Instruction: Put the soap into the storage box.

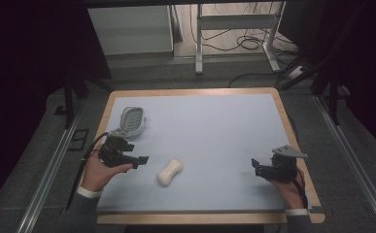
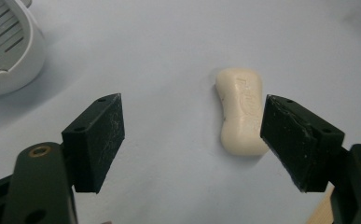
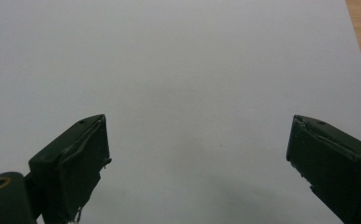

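The left gripper (image 2: pixel 192 140) hangs above the desk (image 2: pixel 169 46), and its jaws stand wide apart with nothing between them. A cream soap bar (image 2: pixel 240 109) lies flat on the desk, just beside the right jaw, which covers its edge. A white soap dish (image 2: pixel 8 44) with slits stands well apart from the soap bar.

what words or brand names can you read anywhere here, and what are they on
Soap bar: a word is pressed into its top face, but it is too faint and blurred to read.
Soap dish: no lettering visible on it.
Nothing else in these pictures carries readable text.
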The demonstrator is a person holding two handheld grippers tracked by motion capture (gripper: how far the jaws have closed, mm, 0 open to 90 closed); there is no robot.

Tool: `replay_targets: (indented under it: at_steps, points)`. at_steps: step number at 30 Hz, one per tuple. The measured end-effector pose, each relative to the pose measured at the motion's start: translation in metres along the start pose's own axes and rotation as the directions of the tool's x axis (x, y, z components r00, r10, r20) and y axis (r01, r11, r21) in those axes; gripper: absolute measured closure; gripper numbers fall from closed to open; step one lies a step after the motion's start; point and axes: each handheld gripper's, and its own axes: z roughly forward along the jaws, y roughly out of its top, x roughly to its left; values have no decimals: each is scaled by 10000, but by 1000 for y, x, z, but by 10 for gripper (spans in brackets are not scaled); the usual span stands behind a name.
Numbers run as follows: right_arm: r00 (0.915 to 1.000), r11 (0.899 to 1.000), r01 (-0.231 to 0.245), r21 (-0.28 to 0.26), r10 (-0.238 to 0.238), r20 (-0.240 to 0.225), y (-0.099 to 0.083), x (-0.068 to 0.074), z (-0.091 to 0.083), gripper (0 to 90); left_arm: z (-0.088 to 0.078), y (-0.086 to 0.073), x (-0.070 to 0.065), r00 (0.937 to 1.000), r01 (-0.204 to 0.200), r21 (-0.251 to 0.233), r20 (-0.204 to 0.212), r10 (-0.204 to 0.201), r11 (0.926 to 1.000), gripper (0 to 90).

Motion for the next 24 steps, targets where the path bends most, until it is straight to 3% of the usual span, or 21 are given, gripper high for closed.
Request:
replay_targets:
  at_steps: [7, 13, 24]
  points:
    - [10000, 10000, 24, 15, -24, 8, -1, 0, -1, 56, 10, 7, -18, 9989, -351, 501, -293, 366, 9981, 218]
    - [9999, 9999, -150, -72, 150, 45, -1, -4, -2, 57, 20, 13, -34, 9969, -724, 798, -233, 745, 9942, 216]
    - [10000, 10000, -56, 54, 56, 40, -2, -3, -1, 58, 44, 16, -43, 9967, -757, 1325, -176, 787, 9883, 218]
